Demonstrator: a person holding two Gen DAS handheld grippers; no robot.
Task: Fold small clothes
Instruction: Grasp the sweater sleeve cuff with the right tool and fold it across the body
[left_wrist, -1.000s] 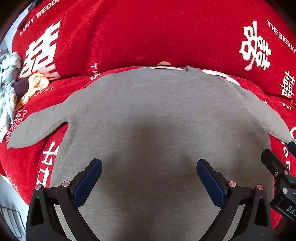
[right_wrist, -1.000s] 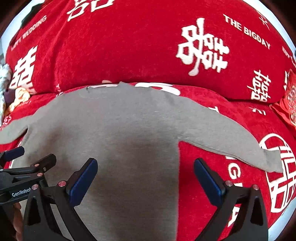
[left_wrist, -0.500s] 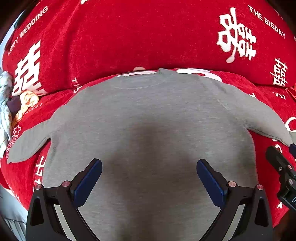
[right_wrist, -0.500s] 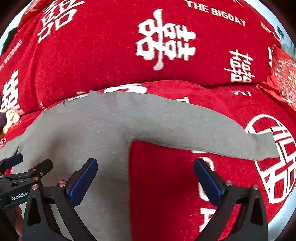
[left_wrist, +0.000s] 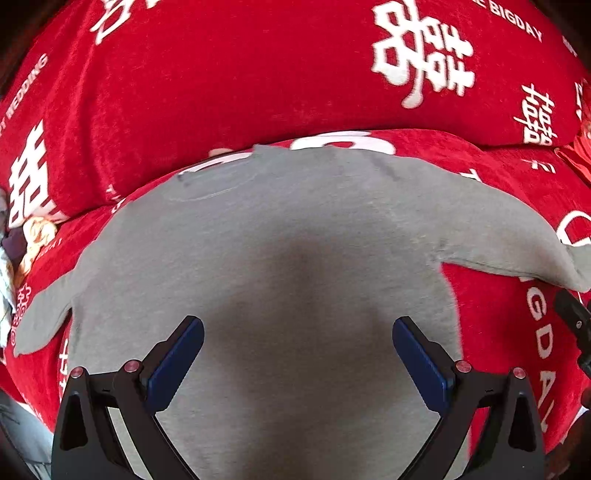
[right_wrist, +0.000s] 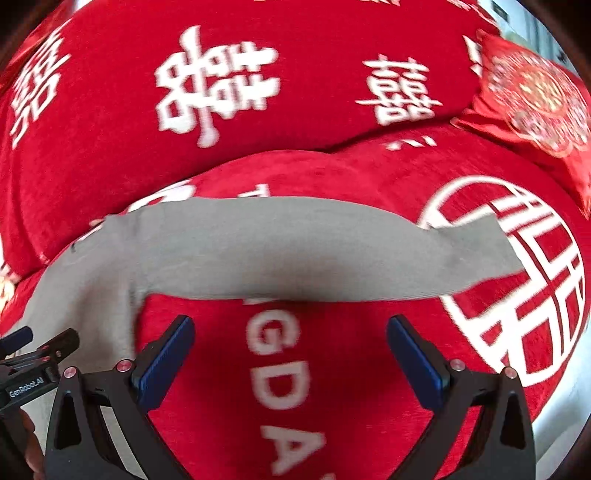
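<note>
A small grey long-sleeved top (left_wrist: 280, 236) lies flat on a red sofa cover, collar at the far side, sleeves spread left and right. My left gripper (left_wrist: 297, 354) is open and empty, hovering over the lower middle of the top's body. My right gripper (right_wrist: 290, 354) is open and empty over the red cover, just below the right sleeve (right_wrist: 295, 251), whose cuff (right_wrist: 480, 251) points right. The right gripper's edge shows in the left wrist view (left_wrist: 576, 328); the left gripper shows in the right wrist view (right_wrist: 33, 354).
The red sofa backrest (left_wrist: 258, 74) with white characters rises behind the top. A heap of other small clothes (left_wrist: 26, 236) lies at the far left. A red embroidered cushion (right_wrist: 532, 96) sits at the right end. The seat's front edge (right_wrist: 554, 406) is at lower right.
Both grippers have shifted to the right. The right gripper has gone from over the top's body edge to below the right sleeve. Both jaws stayed open.
</note>
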